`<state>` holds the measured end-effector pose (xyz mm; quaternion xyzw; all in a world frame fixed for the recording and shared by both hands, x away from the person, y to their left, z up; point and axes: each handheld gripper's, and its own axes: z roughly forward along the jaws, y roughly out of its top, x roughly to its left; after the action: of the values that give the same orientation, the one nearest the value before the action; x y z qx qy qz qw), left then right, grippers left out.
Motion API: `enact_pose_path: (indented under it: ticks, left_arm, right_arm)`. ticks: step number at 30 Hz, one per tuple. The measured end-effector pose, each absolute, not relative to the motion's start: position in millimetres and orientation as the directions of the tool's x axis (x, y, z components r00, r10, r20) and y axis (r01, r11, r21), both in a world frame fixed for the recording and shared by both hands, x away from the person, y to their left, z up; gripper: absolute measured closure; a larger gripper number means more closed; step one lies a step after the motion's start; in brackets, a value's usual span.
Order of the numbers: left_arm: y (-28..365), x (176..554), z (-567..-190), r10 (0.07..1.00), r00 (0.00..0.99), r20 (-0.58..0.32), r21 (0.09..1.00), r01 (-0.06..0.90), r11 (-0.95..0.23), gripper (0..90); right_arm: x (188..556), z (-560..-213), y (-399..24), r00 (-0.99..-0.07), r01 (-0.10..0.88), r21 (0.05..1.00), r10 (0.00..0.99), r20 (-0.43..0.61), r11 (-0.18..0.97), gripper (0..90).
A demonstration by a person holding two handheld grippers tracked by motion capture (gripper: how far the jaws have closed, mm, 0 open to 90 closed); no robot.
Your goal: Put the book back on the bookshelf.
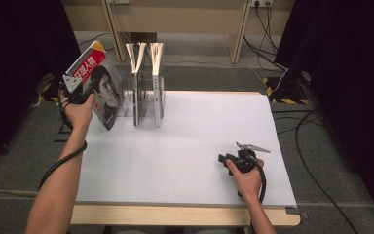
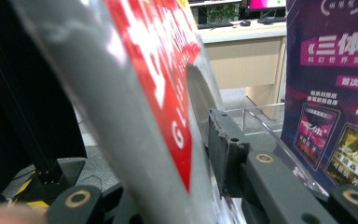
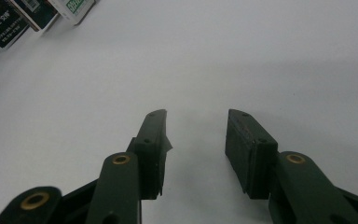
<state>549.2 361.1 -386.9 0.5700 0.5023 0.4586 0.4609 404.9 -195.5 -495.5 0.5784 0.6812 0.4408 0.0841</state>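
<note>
left tongs [image 2: 186,186] half hidden behind magazine [image 2: 135,93]

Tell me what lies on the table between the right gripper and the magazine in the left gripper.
In the high view, bare white table separates the right gripper from the magazine; the clear rack of upright books stands just right of the magazine.
</note>
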Motion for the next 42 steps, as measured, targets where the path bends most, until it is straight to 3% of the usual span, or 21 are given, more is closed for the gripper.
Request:
enact_pose_path:
  ticks: [12, 17, 22, 42]
  left_arm:
    - [363.8, 545.0, -385.7, 0.990, 0.126, -0.067, 0.988, 0.149, 0.047, 57.1]
    - [365.9, 543.1, -392.1, 0.982, 0.155, -0.106, 0.979, 0.190, 0.076, 60.8]
    - [367.8, 542.6, -394.8, 0.981, 0.150, -0.121, 0.976, 0.197, 0.090, 56.2]
    - [374.6, 528.3, -405.4, 0.977, 0.154, -0.146, 0.970, 0.216, 0.111, 52.2]
  right_arm:
    - [404.4, -495.1, -195.0, -0.313, 0.717, 0.694, 0.861, 0.401, -0.062, 58.4]
    - [404.8, -495.2, -195.3, -0.316, 0.717, 0.695, 0.861, 0.397, -0.057, 58.2]
    - [404.8, -495.1, -195.3, -0.315, 0.718, 0.693, 0.861, 0.400, -0.059, 58.1]
    - [404.7, -494.9, -195.0, -0.314, 0.717, 0.695, 0.863, 0.396, -0.058, 58.0]
